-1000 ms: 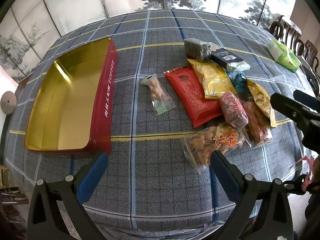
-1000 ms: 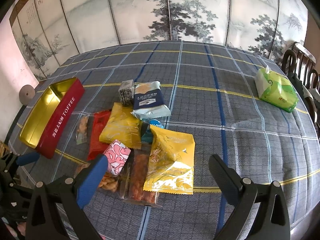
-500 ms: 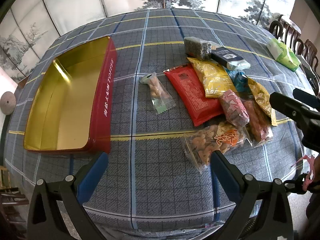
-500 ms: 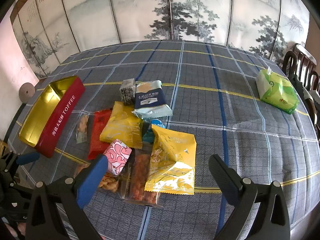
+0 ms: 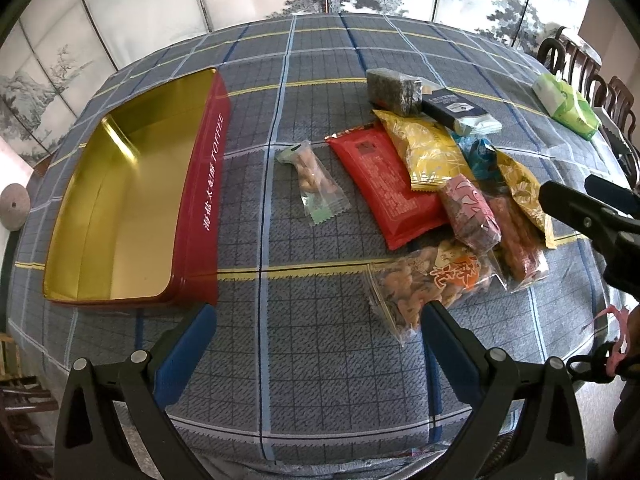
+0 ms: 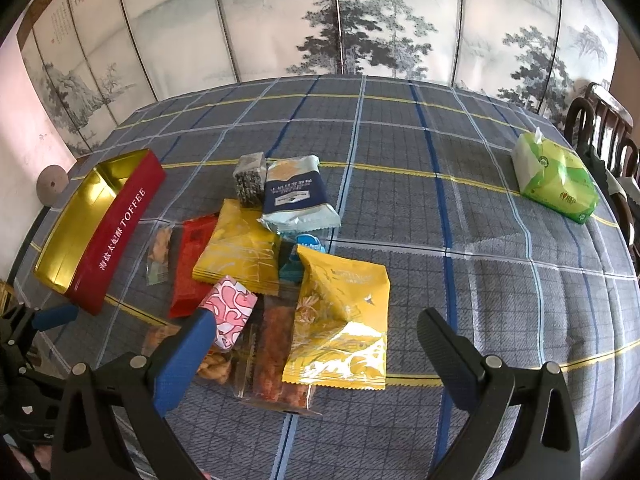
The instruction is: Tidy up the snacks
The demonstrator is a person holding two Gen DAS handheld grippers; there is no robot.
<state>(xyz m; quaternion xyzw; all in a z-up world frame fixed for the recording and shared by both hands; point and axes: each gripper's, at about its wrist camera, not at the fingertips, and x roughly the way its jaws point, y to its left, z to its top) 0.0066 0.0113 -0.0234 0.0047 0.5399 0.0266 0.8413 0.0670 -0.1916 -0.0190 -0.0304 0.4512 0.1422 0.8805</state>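
Both your tools are wide open and holding nothing — left tool (image 5: 316, 322) sits at the bottom of its frame over bare plaid tabletop (image 5: 312, 392), right tool (image 6: 316, 330) at bottom centre above the yellow packet (image 6: 344, 324). The snacks are piled centre-right in the left view: red packet (image 5: 386, 184), pink patterned pack (image 5: 470, 212), clear bag of crackers (image 5: 428, 284) — the small clear pack (image 5: 316, 180) lies apart, left of the pile. The empty toffee tin (image 5: 204, 184) is at left. Green tissue pack (image 6: 556, 180) upper right, well apart.
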